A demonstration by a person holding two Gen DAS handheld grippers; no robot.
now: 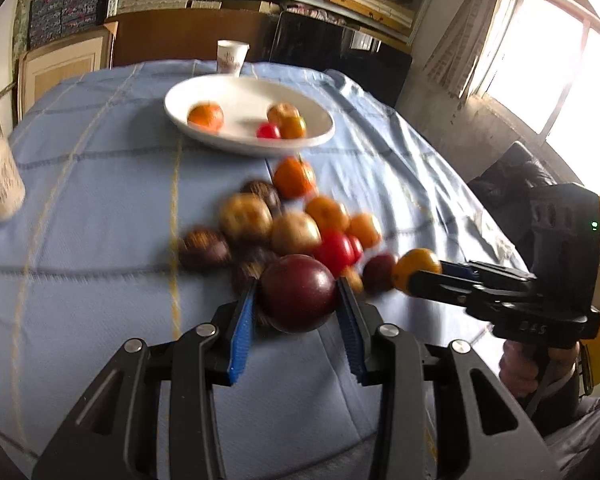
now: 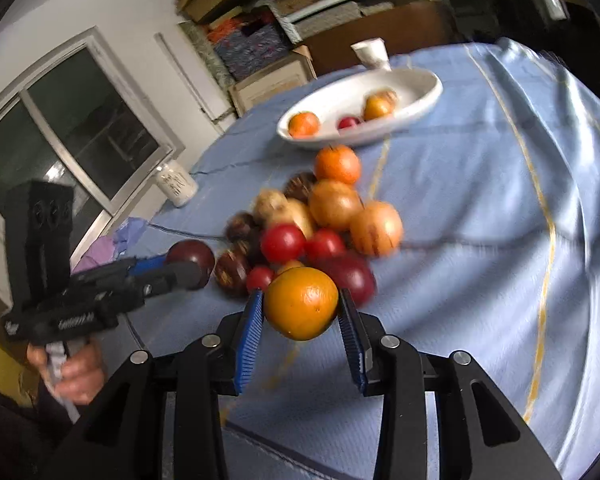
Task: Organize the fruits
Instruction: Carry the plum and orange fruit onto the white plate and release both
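Left gripper (image 1: pixel 298 294): clenched on plum (image 1: pixel 298 292), near pile (image 1: pixel 284 228).
Right gripper (image 2: pixel 302 306): grasping orange (image 2: pixel 302 304).
Bowl (image 1: pixel 320 136): beyond pile, bare cloth (image 1: pixel 100 200) around.

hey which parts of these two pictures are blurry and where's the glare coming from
Left wrist view: the held dark red fruit is sharp, the fruit pile smeared, the window blown out white. Right wrist view: the held orange is sharp, pile and white bowl blurred; no glare.

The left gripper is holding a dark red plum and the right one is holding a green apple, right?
Not quite. The left gripper does hold the plum, but the right gripper holds an orange, not a green apple. The right wrist view shows it squeezed between the blue fingers.
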